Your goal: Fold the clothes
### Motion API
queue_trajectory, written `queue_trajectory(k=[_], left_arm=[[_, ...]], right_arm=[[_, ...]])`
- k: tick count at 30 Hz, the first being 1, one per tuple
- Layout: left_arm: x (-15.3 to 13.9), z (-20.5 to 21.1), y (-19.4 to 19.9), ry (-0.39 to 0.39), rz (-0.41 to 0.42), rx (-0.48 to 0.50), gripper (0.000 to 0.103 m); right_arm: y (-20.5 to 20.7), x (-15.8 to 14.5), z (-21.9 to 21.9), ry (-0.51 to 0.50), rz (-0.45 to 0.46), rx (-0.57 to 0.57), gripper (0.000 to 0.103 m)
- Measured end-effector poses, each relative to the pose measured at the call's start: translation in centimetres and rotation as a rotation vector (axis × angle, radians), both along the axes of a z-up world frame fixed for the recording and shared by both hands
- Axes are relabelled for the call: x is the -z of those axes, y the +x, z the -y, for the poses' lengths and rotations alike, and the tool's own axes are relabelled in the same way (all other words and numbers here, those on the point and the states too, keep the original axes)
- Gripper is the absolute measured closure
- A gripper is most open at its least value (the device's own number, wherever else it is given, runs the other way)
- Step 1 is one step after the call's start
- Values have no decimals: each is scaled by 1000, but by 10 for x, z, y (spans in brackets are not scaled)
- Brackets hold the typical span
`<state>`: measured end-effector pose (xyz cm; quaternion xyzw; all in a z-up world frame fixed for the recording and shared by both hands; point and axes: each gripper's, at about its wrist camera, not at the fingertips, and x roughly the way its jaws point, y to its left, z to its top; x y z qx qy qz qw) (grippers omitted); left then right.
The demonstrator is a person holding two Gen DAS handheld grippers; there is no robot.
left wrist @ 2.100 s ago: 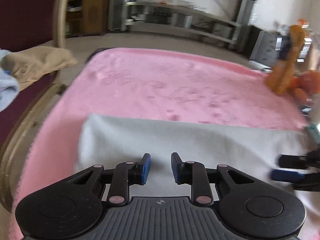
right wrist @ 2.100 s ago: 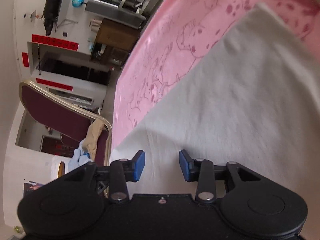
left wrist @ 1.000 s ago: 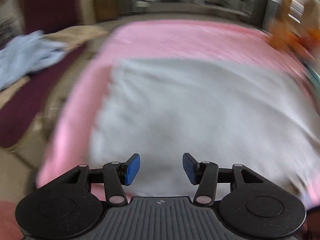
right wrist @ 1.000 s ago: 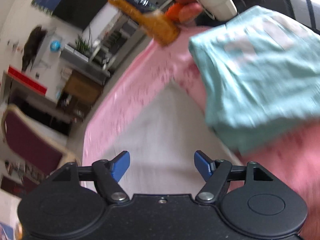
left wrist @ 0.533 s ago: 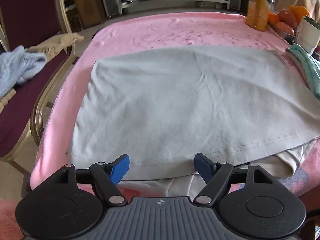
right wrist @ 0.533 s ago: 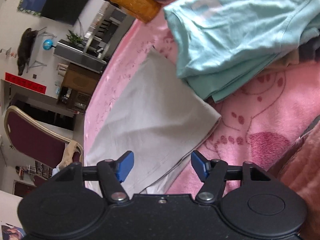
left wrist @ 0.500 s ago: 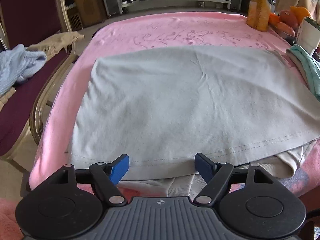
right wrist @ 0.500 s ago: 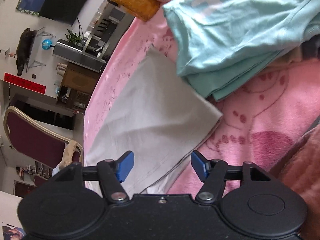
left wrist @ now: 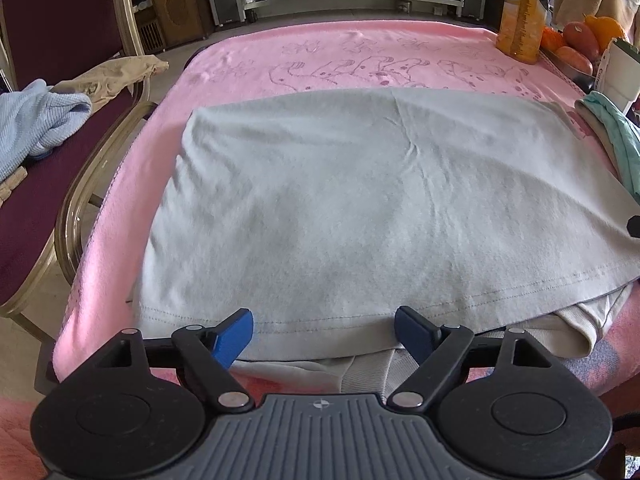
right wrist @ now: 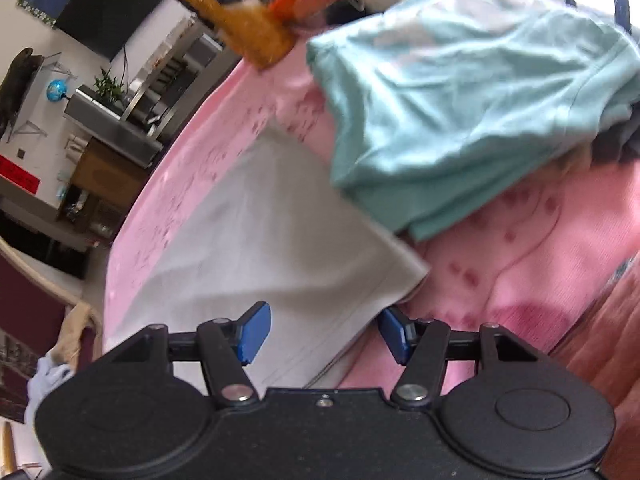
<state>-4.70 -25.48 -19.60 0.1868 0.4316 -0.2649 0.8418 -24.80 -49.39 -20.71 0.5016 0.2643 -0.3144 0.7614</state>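
Left wrist view: both your grippers, left gripper [left wrist: 324, 332] and right gripper [right wrist: 324, 334], hang with jaws apart at the stitched hem of the soft, light grey shirt [left wrist: 360, 200], likely best pinched at the hem corners.

Since 2.1 s ago, both grippers are drawn back to the near hem of the grey shirt [left wrist: 360, 208], now folded flat. The left gripper [left wrist: 324, 330] and right gripper [right wrist: 322, 332] gape far wider, empty.

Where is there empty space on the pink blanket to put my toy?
The far strip of pink blanket beyond the grey shirt is bare, and so is the narrow left edge beside the chair. The right side is crowded: teal clothes, an orange bottle, fruit.
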Motion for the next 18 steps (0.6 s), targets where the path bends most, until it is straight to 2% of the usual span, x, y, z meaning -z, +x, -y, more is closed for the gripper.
queue_trajectory(k=[4, 8, 16, 18], left_arm=[[0, -1, 1, -3, -4, 0, 20], [1, -1, 1, -3, -5, -1, 20], [1, 0, 1, -2, -6, -4, 19], [1, 0, 1, -2, -5, -4, 19]], right_arm=[[-9, 1, 7, -13, 2, 55, 45], [-9, 12, 12, 123, 86, 49, 40], [-9, 33, 23, 395, 254, 34, 38], [-3, 36, 21, 427, 287, -4, 38]])
